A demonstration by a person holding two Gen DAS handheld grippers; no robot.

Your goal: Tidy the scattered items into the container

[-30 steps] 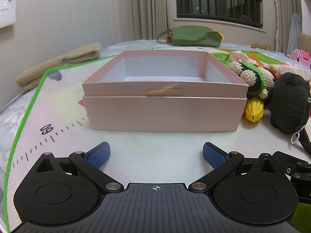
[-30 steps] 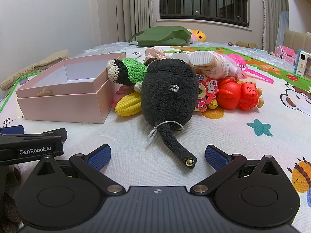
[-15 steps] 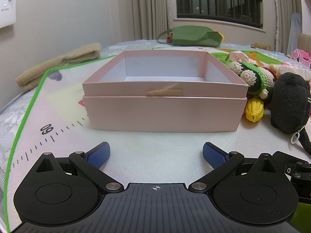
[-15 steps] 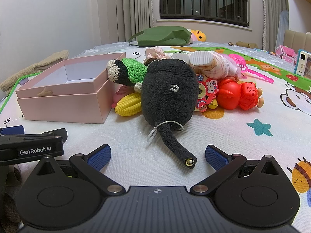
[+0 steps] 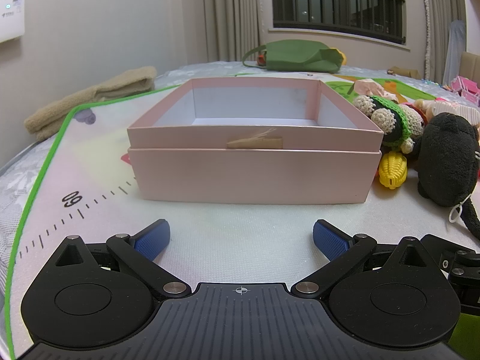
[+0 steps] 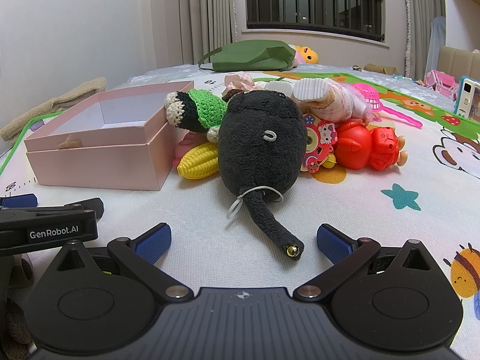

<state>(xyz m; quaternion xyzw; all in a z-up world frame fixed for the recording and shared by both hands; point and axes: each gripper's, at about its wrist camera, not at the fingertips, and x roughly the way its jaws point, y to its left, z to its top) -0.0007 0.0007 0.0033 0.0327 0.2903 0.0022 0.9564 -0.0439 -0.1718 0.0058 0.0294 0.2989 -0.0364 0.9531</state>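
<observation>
On my left wrist view the play mat [image 5: 99,198] carries a ruler scale with the number "60" printed beside its tick marks; on my right wrist view the left gripper [image 6: 54,231] bears the white brand "GenRobot.AI" on its black body; farther back the mat shows a small "10"; nothing else reads clearly.

It was a home, likely a child's play area: a cartoon play mat [image 6: 420,180] covered the floor, toys [image 6: 369,150] lay scattered, and curtains [image 6: 207,15] framed a barred window [image 6: 315,0].
</observation>
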